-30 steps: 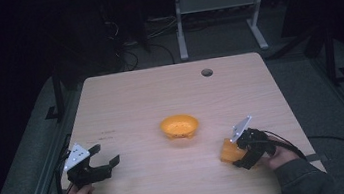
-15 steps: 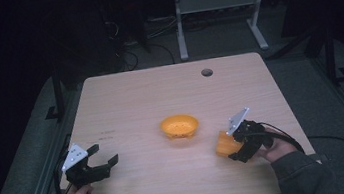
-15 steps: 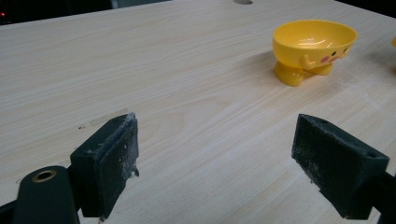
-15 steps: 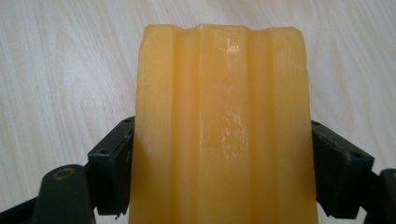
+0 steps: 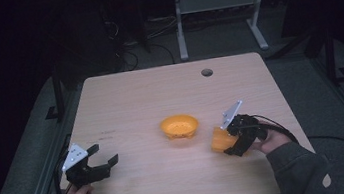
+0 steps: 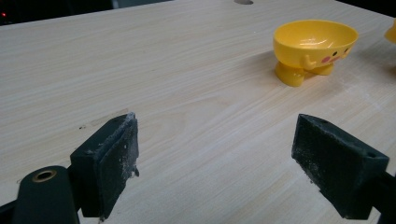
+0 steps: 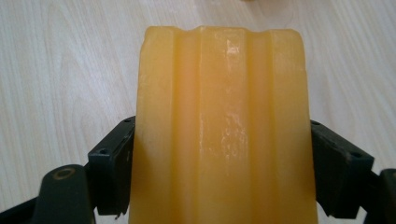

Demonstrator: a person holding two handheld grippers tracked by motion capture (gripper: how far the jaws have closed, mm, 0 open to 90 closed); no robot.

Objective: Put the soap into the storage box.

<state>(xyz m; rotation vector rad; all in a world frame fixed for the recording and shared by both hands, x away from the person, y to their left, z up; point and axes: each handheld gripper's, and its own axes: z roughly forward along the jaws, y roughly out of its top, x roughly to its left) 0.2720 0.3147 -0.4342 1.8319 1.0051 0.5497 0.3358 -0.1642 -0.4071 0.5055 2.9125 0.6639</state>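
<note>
A yellow-orange footed bowl (image 5: 179, 126) with a small painted face stands near the middle of the wooden table (image 5: 159, 93); it also shows far off in the left gripper view (image 6: 314, 46). My right gripper (image 5: 229, 142) is shut on a ridged orange block (image 5: 220, 139), held just right of the bowl and low over the table. In the right gripper view the orange block (image 7: 222, 126) sits clamped between both jaws. My left gripper (image 5: 101, 156) stands open near the front left edge, its pads (image 6: 114, 158) wide apart with bare table between them.
A round cable hole (image 5: 206, 72) lies at the back right of the table. Beyond the far edge stands a white metal frame (image 5: 219, 15) on a dark floor with cables. Dark rails run along both sides of the table.
My right gripper has carried the orange block a little left and away from the front edge, toward the bowl. The left gripper has hardly moved.
</note>
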